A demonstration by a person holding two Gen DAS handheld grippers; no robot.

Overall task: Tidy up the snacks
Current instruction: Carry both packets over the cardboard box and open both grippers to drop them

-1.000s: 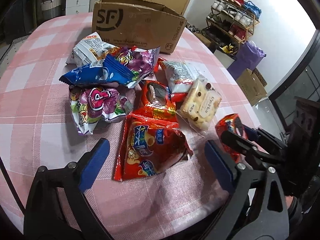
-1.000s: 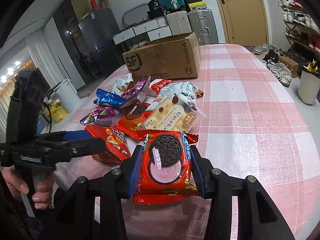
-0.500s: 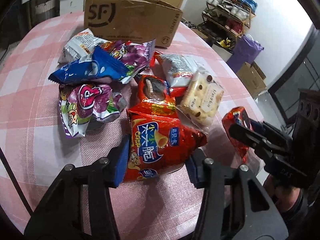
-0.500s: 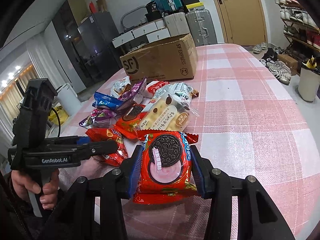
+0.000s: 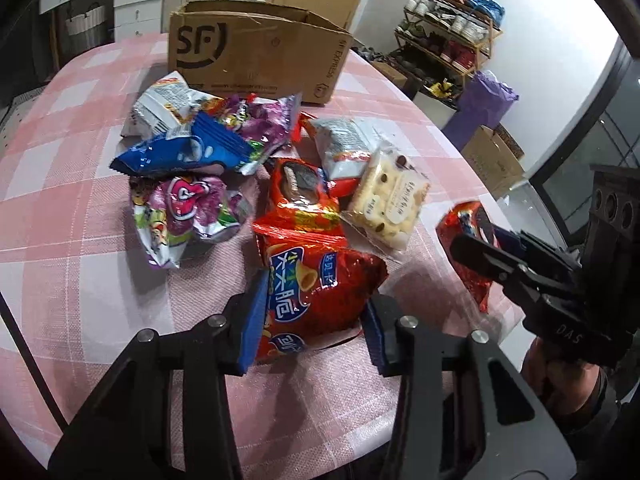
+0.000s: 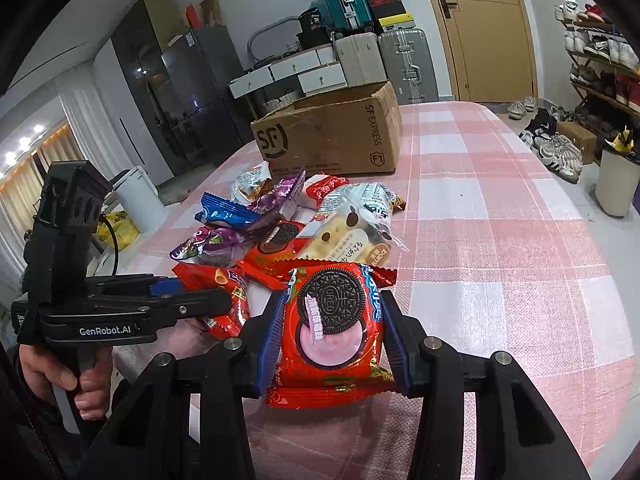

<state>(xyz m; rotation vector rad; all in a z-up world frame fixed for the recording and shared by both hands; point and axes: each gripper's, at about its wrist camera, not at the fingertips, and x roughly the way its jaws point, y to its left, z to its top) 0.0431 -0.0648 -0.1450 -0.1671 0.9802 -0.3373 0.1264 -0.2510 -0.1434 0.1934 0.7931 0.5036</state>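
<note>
My left gripper (image 5: 312, 320) is shut on a red corn-snack bag (image 5: 316, 288) at the near edge of the snack pile. My right gripper (image 6: 332, 332) is shut on a red Oreo pack (image 6: 332, 320) and holds it just above the table; it also shows in the left wrist view (image 5: 464, 248). The pile holds a blue packet (image 5: 180, 152), purple candy bags (image 5: 184, 208), a second Oreo pack (image 5: 300, 188), a cream biscuit pack (image 5: 388, 200) and white packets (image 5: 344, 140). An open SF cardboard box (image 5: 256, 60) stands behind the pile.
The table has a pink checked cloth (image 6: 500, 240). Its rounded edge runs close on the right in the left wrist view. A shoe rack (image 5: 448, 12), a purple bag (image 5: 480, 104) and floor boxes stand beyond it. Suitcases (image 6: 380, 56) and drawers stand behind the box.
My left gripper moved forward onto the red corn-snack bag and closed from wide open to gripping it. My right gripper kept holding the Oreo pack, nearly still.
</note>
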